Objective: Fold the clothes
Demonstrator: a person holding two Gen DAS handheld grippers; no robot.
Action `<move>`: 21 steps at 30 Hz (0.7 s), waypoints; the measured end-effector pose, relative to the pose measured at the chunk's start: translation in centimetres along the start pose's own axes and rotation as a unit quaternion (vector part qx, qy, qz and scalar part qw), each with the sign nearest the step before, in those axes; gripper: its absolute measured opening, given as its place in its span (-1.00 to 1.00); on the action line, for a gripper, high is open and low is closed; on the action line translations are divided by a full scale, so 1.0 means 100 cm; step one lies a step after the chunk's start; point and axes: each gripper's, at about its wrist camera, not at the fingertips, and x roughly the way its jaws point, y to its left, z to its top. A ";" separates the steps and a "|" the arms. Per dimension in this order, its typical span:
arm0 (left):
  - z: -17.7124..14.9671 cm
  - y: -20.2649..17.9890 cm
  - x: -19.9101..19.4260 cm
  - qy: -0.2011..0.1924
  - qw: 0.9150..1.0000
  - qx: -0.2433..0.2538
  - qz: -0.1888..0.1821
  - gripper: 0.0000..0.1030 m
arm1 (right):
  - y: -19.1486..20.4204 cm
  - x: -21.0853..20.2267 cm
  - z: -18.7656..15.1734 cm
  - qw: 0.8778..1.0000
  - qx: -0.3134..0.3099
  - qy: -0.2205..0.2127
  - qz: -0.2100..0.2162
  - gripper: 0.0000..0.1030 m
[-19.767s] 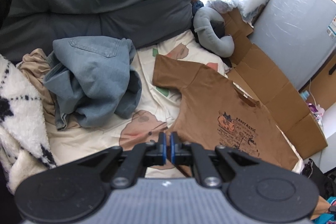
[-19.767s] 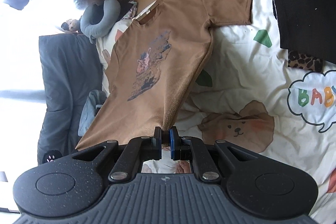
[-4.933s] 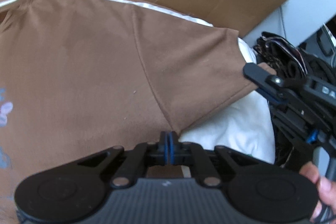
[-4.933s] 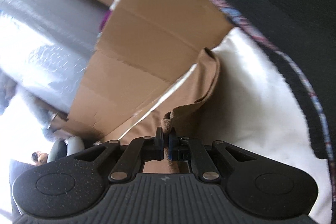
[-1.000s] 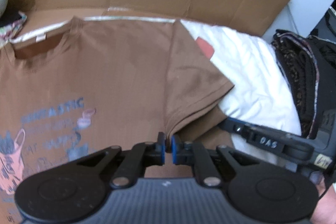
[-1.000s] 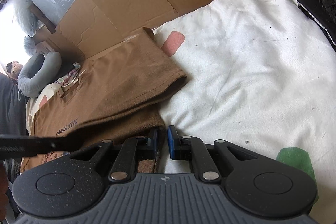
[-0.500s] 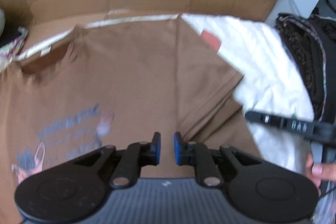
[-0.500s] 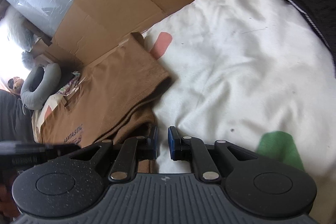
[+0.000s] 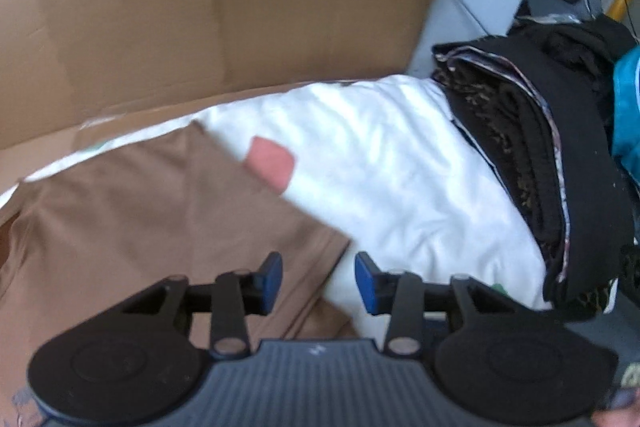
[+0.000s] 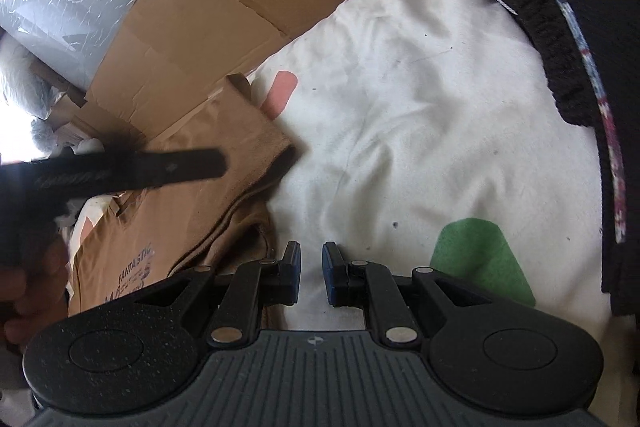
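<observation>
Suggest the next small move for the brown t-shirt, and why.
Probably regrip the folded side edge of the brown t-shirt to fold further: both the left gripper and right gripper are open, empty, and the sleeve already lies tucked over the body.

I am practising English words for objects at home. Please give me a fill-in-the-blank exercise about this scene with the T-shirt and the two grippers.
1. The T-shirt lying on the white bedding is ____ in colour.
2. The word printed on the T-shirt is ____.
3. Behind the T-shirt stands a sheet of ____.
4. Between the pads of the left gripper there is ____ clamped.

Missing words: brown; FANTASTIC; cardboard; nothing
</observation>
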 end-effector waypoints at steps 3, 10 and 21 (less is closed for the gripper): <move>0.004 -0.009 0.011 -0.001 1.000 0.015 -0.005 -0.18 | -0.002 0.000 -0.002 1.000 0.005 0.001 0.001 -0.65; 0.004 -0.017 0.038 0.013 0.999 0.032 0.005 -0.19 | -0.004 0.001 -0.002 1.000 0.009 0.001 0.007 -0.65; -0.002 -0.008 0.063 0.013 1.000 0.024 0.003 -0.31 | -0.009 -0.002 -0.009 0.999 0.030 0.008 0.012 -0.65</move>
